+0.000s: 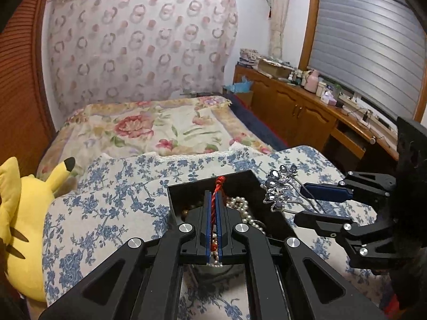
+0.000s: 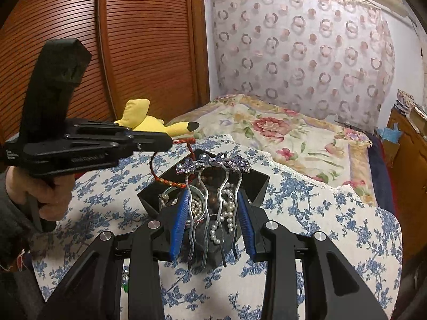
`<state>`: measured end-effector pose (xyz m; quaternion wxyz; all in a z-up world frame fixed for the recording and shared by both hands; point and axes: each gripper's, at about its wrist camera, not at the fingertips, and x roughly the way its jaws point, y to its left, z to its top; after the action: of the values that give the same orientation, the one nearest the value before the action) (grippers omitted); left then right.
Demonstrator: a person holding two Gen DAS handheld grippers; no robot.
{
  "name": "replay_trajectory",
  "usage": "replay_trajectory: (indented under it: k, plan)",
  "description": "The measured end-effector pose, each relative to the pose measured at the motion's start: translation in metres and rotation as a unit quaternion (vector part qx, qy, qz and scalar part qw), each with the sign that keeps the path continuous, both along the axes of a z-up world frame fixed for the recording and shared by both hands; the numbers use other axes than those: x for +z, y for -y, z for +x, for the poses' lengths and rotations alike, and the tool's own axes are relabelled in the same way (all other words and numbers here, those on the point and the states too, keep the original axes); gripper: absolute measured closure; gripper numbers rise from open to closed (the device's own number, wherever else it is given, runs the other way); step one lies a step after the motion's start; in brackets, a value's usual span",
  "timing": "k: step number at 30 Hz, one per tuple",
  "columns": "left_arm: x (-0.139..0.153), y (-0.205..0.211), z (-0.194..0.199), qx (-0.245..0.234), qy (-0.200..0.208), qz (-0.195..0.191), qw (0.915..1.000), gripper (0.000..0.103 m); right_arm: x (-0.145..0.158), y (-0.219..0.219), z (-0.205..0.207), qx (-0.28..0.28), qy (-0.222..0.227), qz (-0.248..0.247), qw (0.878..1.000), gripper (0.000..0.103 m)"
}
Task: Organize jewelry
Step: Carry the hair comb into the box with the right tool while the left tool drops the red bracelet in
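- Left hand-held gripper closed narrow on a red cord bracelet, cord pinched between the blue pads and rising past the fingertips to a knotted loop above the black jewelry box.
- Beaded end of the same bracelet hanging down into the box, seen from the right wrist as a curve from the left gripper's tip to a red-and-gold beaded stretch by the box's near-left rim.
- Right hand-held gripper parted moderately, blue pads against the outer prongs of a silver hair comb; apparently holding it, though contact on the right pad is hard to confirm.
- Comb's long axis in line with the right gripper's fingers: prongs pointing back toward the camera, purple jewelled head farthest away, poised over the box's far rim.
- Box resting on a blue-floral quilt on the bed, open, with pearl strands and brown beads heaped inside, directly beneath both pieces.
- Key relation, as a judgement: box straight below and slightly ahead of each gripper, so any drop-off means lowering rather than reaching; left gripper closer over the interior, right one nearer the edge on its own side.
- Left wrist view alone showing the cord's grip line and the comb side-on beyond the box's right wall.
- Right wrist view alone showing the comb's four wavy prongs, the bracelet's hanging arc, and the person's left hand on the gripper handle.
- Yellow plush toy lying on the bed left of the quilt, well apart from the box.
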<state>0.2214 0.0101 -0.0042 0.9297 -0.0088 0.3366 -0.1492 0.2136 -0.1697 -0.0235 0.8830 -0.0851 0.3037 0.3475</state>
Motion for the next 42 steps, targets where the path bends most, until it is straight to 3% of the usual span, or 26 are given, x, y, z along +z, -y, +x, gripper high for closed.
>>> replay_trajectory:
  k: [5,15,21,33,42]
  plan:
    - [-0.007,-0.004,0.008,0.012,-0.008,-0.001,0.9999,0.095,-0.008,-0.006,0.011,0.004,-0.011,-0.002,1.000,0.064]
    - [-0.015,-0.025,-0.009,0.048,-0.013,-0.001,0.9988,0.051,-0.030,-0.027,0.028,0.015,-0.038,-0.017,0.999,0.064]
    - [-0.017,-0.039,-0.025,0.068,-0.013,0.016,0.9975,0.032,-0.039,-0.041,0.029,0.022,-0.041,-0.025,0.999,0.064]
    - [-0.021,-0.054,-0.049,0.082,-0.015,0.017,0.9964,0.025,-0.030,-0.036,0.022,0.007,-0.035,-0.019,0.999,0.064]
    - [-0.029,-0.042,-0.075,0.065,-0.020,0.018,0.9975,0.024,-0.022,-0.004,-0.014,-0.019,-0.028,-0.006,0.999,0.064]
